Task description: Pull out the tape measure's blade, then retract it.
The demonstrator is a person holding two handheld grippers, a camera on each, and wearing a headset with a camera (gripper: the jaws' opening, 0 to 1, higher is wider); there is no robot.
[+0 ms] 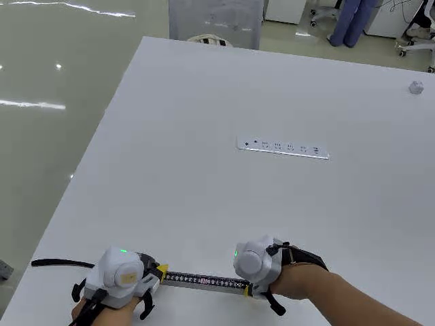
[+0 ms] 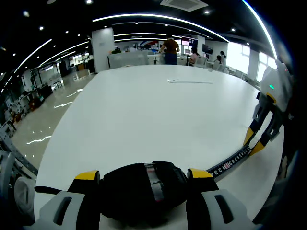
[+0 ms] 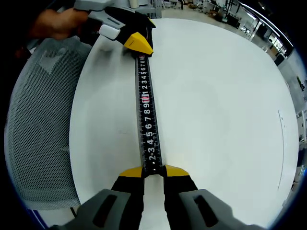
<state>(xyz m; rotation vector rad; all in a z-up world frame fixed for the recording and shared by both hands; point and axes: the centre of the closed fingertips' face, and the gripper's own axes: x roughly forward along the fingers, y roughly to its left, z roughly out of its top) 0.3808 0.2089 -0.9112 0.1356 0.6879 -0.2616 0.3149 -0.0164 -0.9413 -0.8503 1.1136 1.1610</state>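
Observation:
The black tape measure case (image 2: 144,189) sits between the yellow-tipped jaws of my left gripper (image 2: 143,176), which is shut on it at the table's near edge. From the case the black blade (image 3: 146,120) with white numbers runs out across the table to my right gripper (image 3: 153,170), whose jaws pinch the blade's end. In the head view the blade (image 1: 204,280) spans between the left gripper (image 1: 155,275) and the right gripper (image 1: 249,290). The left gripper view shows the blade (image 2: 230,160) leading to the right gripper (image 2: 256,139).
A white power strip (image 1: 282,147) lies mid-table, and a small grey object (image 1: 415,87) sits at the far right. A black cable (image 1: 61,263) trails off the left edge. A mesh chair (image 3: 43,120) stands beside the table. People stand beyond the far end.

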